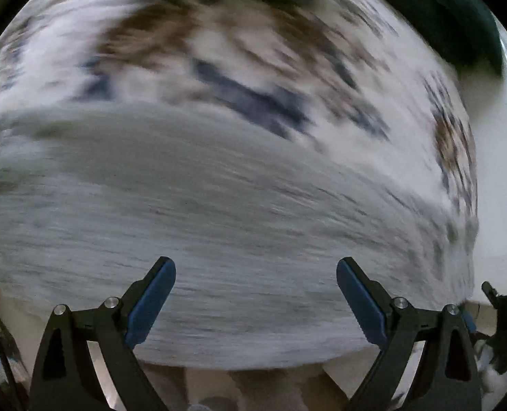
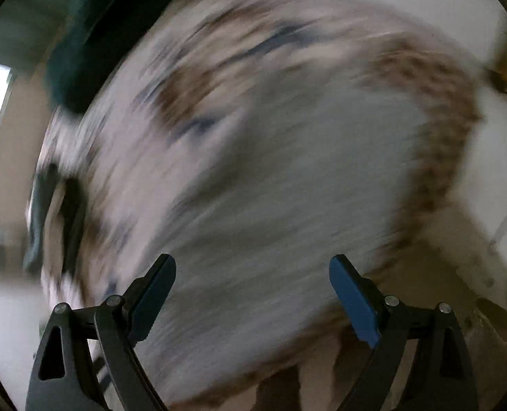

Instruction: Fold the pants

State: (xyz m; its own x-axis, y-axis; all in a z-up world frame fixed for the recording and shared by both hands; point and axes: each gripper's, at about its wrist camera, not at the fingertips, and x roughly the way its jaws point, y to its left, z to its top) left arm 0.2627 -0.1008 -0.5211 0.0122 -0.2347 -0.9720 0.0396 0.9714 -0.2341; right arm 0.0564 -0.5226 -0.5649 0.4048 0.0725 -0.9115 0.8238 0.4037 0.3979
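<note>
I am holding my left tongs spread wide, blue pads well apart and nothing pinched between them. They are pointing steeply down over the grey, soft-looking folded pants, which are lying on a white bedcover printed with brown and dark blue patches. Everything in this view is smeared by motion blur, so I cannot make out seams, a waistband or leg openings. What I can tell is that the grey cloth is spreading as a broad band from the left edge of the view across to the right, so its long axis is running across my tongs and not along them. Which end is the waist I cannot tell. A dark green cushion-like shape is sitting at the upper right, beyond the printed cover.

My right tongs are spread wide too, with nothing gripped between the blue pads. In this view the grey pants are filling the middle, stretching from between the pads up toward the upper right, with the printed cover curving around their far and right sides. The same dark green shape is showing at the upper left. At the lower right edge of the left view I am seeing a bit of the other tongs' black frame.
</note>
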